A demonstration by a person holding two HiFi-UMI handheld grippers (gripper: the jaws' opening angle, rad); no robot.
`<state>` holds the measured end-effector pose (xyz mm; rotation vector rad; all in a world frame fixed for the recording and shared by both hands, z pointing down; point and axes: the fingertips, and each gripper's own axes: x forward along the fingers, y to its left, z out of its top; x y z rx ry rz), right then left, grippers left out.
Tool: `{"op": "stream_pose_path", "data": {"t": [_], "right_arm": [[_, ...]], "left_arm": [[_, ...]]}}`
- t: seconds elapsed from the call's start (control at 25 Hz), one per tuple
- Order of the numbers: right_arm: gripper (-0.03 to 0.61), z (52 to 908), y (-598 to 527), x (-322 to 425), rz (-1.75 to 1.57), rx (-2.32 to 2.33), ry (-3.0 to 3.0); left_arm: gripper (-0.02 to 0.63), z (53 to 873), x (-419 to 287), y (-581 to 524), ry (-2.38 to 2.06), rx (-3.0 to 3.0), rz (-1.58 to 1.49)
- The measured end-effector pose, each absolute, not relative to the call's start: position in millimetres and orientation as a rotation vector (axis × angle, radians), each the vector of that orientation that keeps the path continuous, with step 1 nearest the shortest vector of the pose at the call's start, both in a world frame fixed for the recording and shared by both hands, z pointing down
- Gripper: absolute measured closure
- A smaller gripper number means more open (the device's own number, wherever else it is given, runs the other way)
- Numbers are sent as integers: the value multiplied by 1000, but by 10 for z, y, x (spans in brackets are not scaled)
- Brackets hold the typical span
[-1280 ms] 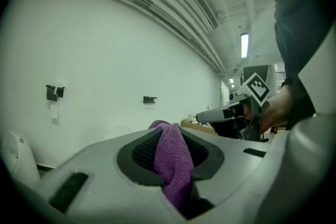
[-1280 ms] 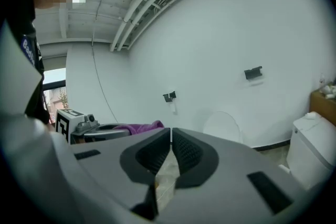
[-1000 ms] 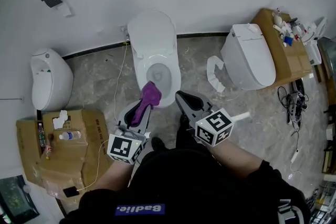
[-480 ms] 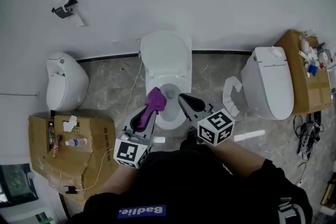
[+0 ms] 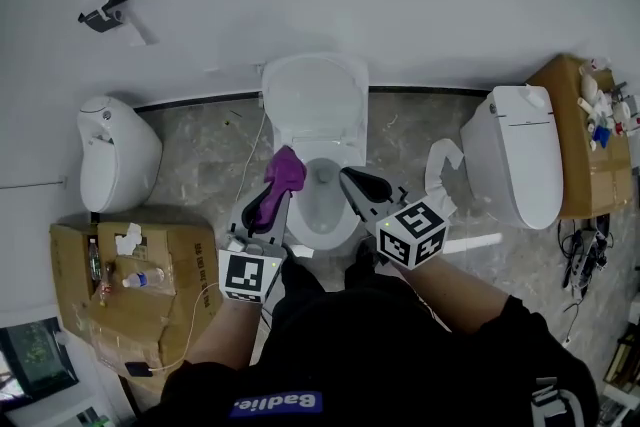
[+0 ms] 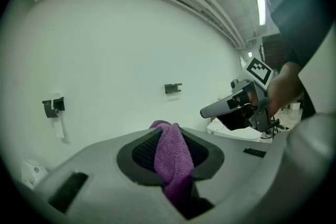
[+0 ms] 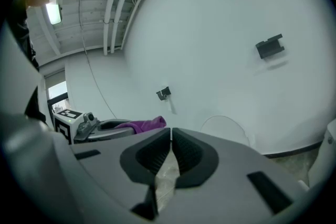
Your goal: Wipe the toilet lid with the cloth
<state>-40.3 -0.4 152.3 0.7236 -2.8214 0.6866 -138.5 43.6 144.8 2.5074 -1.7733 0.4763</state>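
Note:
A white toilet (image 5: 315, 130) stands against the wall, its lid (image 5: 314, 95) raised and the bowl open. My left gripper (image 5: 278, 177) is shut on a purple cloth (image 5: 284, 170) and hovers over the bowl's left rim. The left gripper view shows the purple cloth (image 6: 172, 157) pinched between the jaws and sticking out above them. To the right of the bowl my right gripper (image 5: 355, 182) is shut with nothing in it. In the right gripper view its pads (image 7: 181, 155) meet, and the purple cloth (image 7: 144, 124) shows at the left.
A second toilet (image 5: 510, 170) with its lid down stands at the right, beside a cardboard box (image 5: 580, 130) with bottles. A urinal-like white fixture (image 5: 112, 150) is at the left, above an opened cardboard box (image 5: 130, 285). Cables (image 5: 585, 255) lie at far right.
The view has shifted, so the toilet now sits a little lower and more central. Both grippers stay near the bowl; the left one with the cloth is slightly higher over the rim.

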Motion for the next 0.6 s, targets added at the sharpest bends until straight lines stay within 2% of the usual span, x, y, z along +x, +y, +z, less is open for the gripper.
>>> {"op": "stream_pose_path", "data": {"t": [0.4, 0.6], "right_arm": [[545, 1615, -171, -1103, 632, 936, -2746], [545, 1820, -370, -1202, 642, 1058, -2731]], "left_arm": [[532, 1754, -2117, 47, -1621, 2671, 525], [532, 2008, -2301, -249, -1579, 2741, 593]]}}
